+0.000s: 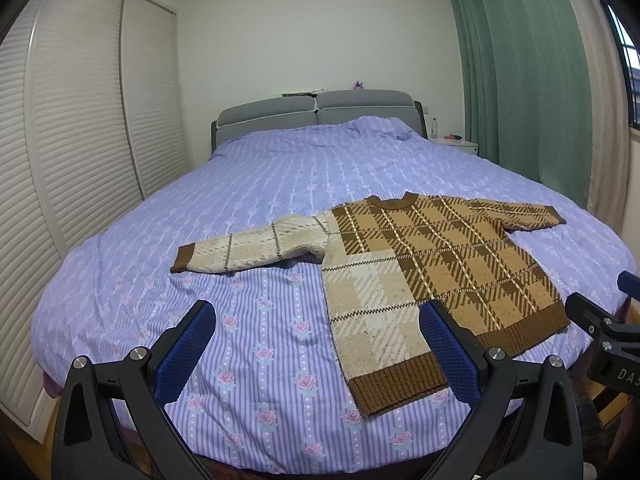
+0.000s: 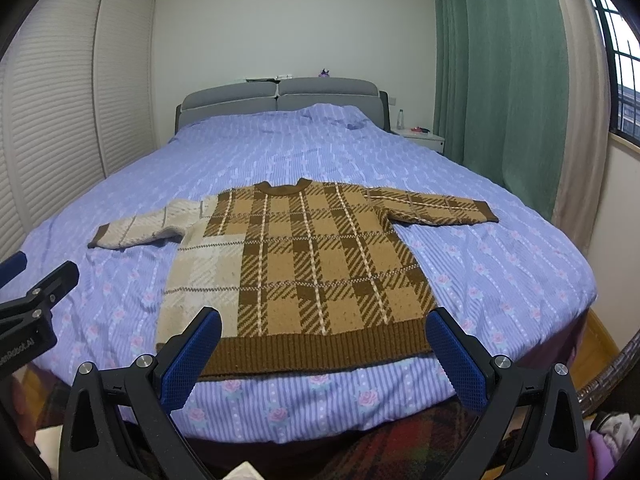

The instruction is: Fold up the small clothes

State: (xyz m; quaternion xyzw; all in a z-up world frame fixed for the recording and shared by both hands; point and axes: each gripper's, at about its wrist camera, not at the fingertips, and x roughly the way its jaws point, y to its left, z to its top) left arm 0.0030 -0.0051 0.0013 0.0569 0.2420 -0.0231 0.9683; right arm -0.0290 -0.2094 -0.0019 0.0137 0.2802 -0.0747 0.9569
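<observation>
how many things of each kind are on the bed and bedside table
sweater: 1
bottle: 1
small red item, too small to identify: 1
total: 3

Black tool frames, blue mesh-textured pads, silver screws

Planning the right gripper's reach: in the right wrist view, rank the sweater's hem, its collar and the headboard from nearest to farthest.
From the right gripper:
1. Sweater hem, just ahead between the open fingers.
2. Collar, mid-bed, slightly left.
3. Headboard, at the far wall.
</observation>
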